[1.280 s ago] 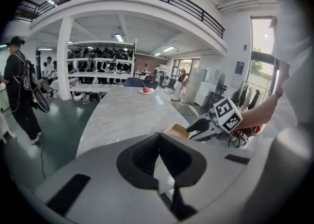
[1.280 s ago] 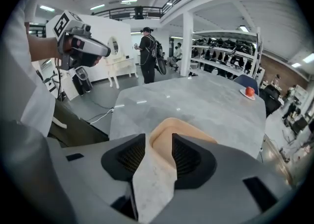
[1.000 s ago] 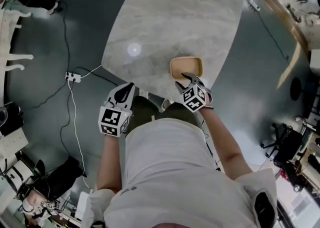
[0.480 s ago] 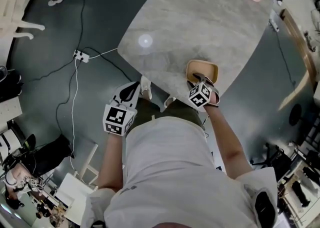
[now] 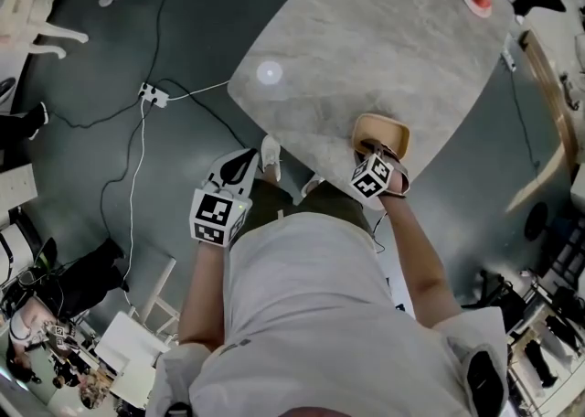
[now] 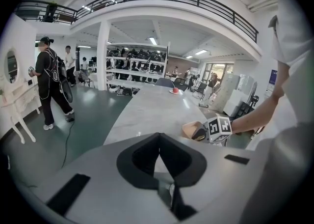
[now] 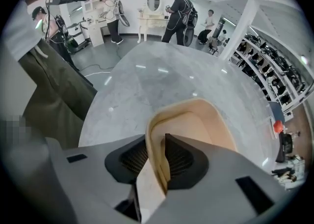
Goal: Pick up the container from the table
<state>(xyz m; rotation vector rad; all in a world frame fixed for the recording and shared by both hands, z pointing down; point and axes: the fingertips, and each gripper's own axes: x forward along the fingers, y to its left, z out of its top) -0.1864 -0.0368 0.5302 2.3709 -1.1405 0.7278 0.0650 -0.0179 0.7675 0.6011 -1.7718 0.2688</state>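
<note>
Our right gripper [image 7: 157, 155] points steeply down onto the tan container [image 7: 198, 120]. Its jaws have just been closing and pinch the container's near wall, one pad inside and one outside. The container sits right under that gripper, close to the edge of the marble tabletop [image 5: 366, 49]. Our left gripper [image 6: 159, 150] hangs beyond that edge, well apart from the container, jaws together with nothing between them.
</note>
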